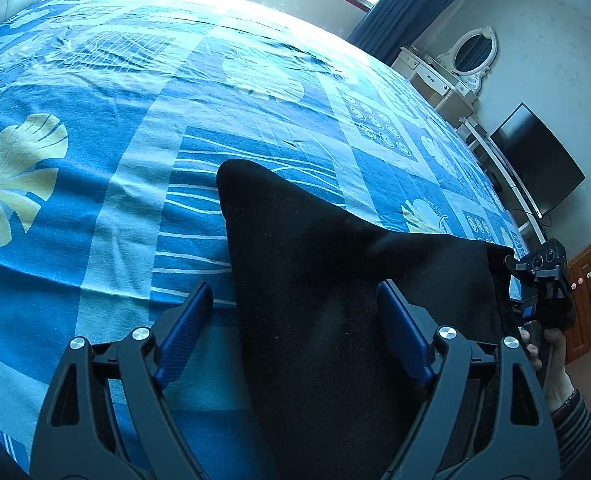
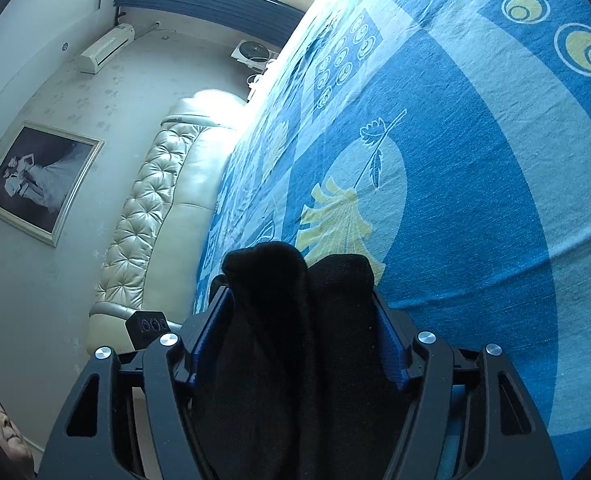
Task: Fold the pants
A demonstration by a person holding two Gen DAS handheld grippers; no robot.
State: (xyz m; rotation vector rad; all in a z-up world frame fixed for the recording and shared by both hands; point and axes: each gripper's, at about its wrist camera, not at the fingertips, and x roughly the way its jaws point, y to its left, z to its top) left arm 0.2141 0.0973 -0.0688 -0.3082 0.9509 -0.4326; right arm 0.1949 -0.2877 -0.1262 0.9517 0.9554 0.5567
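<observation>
Black pants lay on blue bedsheet w/ cloth between both grippers' fingers — left gripper spread wide, right gripper also spread, cloth bunched against pads.

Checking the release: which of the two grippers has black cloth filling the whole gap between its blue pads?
The right gripper: folded black pants fill its gap. The left gripper shows blue patterned bedsheet.

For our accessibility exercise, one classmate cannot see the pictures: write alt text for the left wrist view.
Black pants lie in a folded wedge on a blue patterned bedsheet, between the open jaws of the left gripper. At the right edge a hand holds the right gripper at the pants' far corner. Behind are a window, a mirror and a dark screen.
</observation>
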